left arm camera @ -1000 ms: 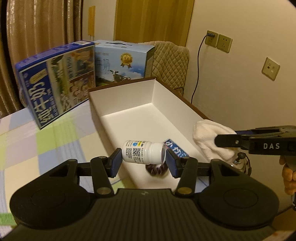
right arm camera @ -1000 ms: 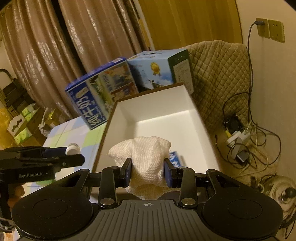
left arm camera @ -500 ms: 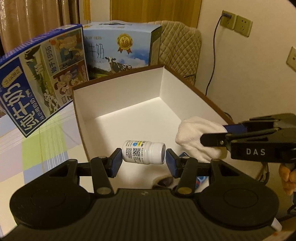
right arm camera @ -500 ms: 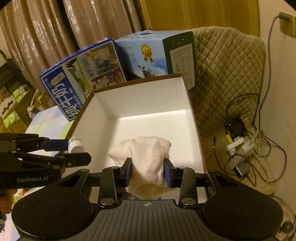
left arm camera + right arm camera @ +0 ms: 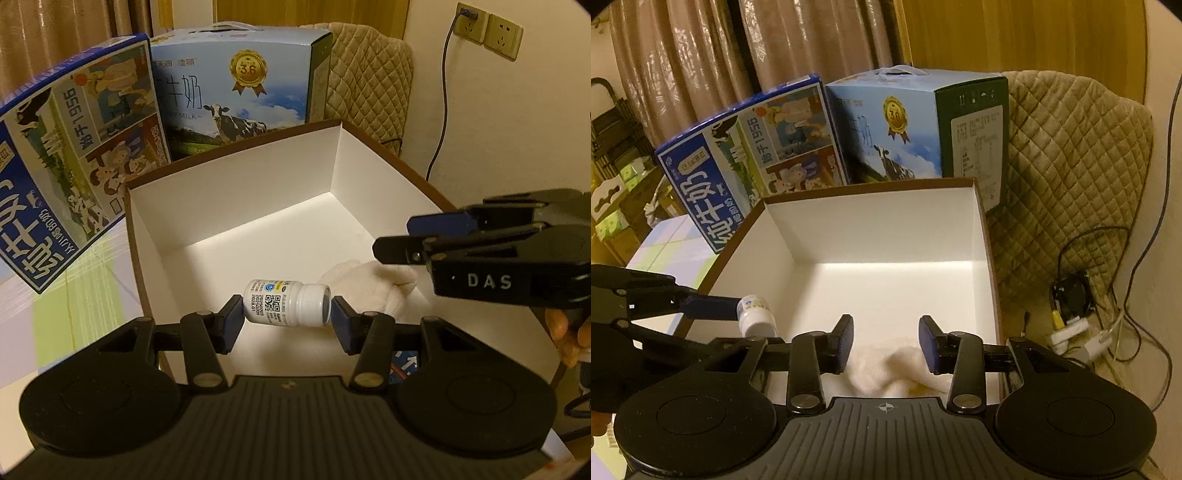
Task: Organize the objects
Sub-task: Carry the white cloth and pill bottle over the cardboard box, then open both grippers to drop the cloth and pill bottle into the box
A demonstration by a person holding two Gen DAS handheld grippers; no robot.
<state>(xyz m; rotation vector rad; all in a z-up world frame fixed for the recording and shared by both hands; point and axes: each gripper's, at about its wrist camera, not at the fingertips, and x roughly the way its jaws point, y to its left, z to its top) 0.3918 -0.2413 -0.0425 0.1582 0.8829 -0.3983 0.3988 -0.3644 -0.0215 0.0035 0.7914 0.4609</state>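
Your left gripper [image 5: 287,320] is clamped on a small white bottle [image 5: 286,302], held sideways between the blue pads: base against the left pad, cap against the right. QR label faces up toward the camera. The bottle hangs above the white floor of the open cardboard box [image 5: 236,192], inside its near-left portion.

Your right gripper [image 5: 886,343] has its jaws spread, nothing between the pads. Directly below and just ahead of its fingertips the white cloth [image 5: 897,369] lies crumpled on the box floor, near the right wall. From the left wrist view the same cloth sits just right of the bottle's cap end, with the right gripper's fingers [image 5: 436,240] hovering above it. Whether the pads touch the cloth cannot be told.

A scrap of blue packaging with white print [image 5: 404,365] shows on the box floor, under your left gripper's right finger; mostly hidden.

Beyond the box's far wall: a dark blue milk carton [image 5: 70,184], tilted, to the far left of your left gripper, and a light blue milk carton with a gold medal and a cow [image 5: 240,92] straight ahead. A quilted beige chair back [image 5: 1071,166] stands far right of your right gripper, with cables and a power strip [image 5: 1078,328] on the floor beside the box's right wall. Checked tablecloth [image 5: 55,314] left of the box.
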